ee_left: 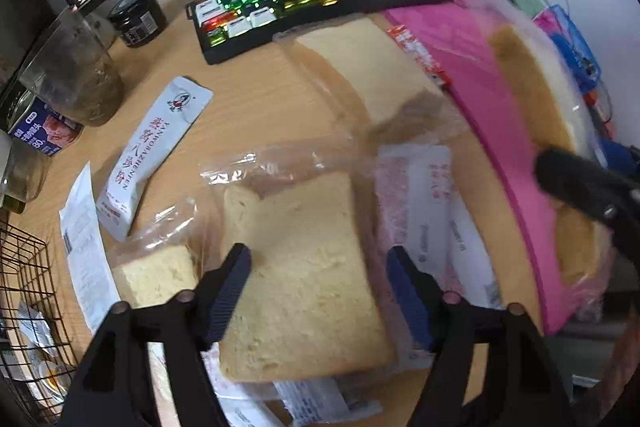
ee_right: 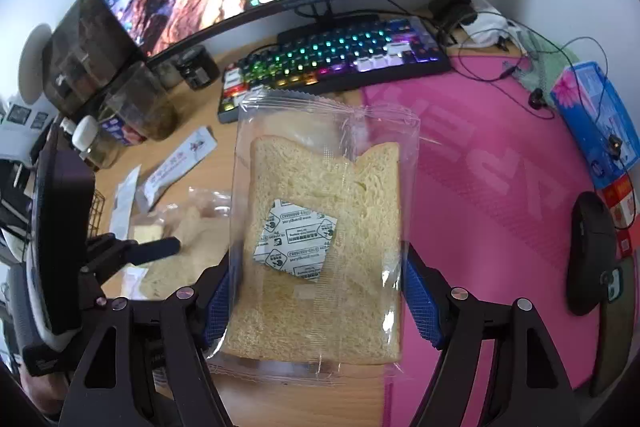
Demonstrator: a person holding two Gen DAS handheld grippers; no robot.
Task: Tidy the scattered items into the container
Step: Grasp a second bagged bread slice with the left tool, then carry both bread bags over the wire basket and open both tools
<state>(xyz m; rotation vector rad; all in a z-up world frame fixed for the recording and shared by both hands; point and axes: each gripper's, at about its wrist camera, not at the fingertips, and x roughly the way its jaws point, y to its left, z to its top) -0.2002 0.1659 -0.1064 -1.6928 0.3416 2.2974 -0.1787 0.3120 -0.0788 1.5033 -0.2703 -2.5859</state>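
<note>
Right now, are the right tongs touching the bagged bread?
Touching. The right wrist view shows both blue pads pressed against the sides of the bagged bread, held up between the right tongs.

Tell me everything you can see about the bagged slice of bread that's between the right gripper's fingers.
The bagged bread slice is one pale, porous slice sealed in a clear, glossy plastic bag with a zigzag-cut top edge. A small white printed sachet sits against the slice. The bag stands lengthwise between the fingers of the right gripper, whose blue pads sit against its two side edges. It appears lifted above the wooden desk, beside the pink mat. The crust looks slightly notched at the top.
</note>
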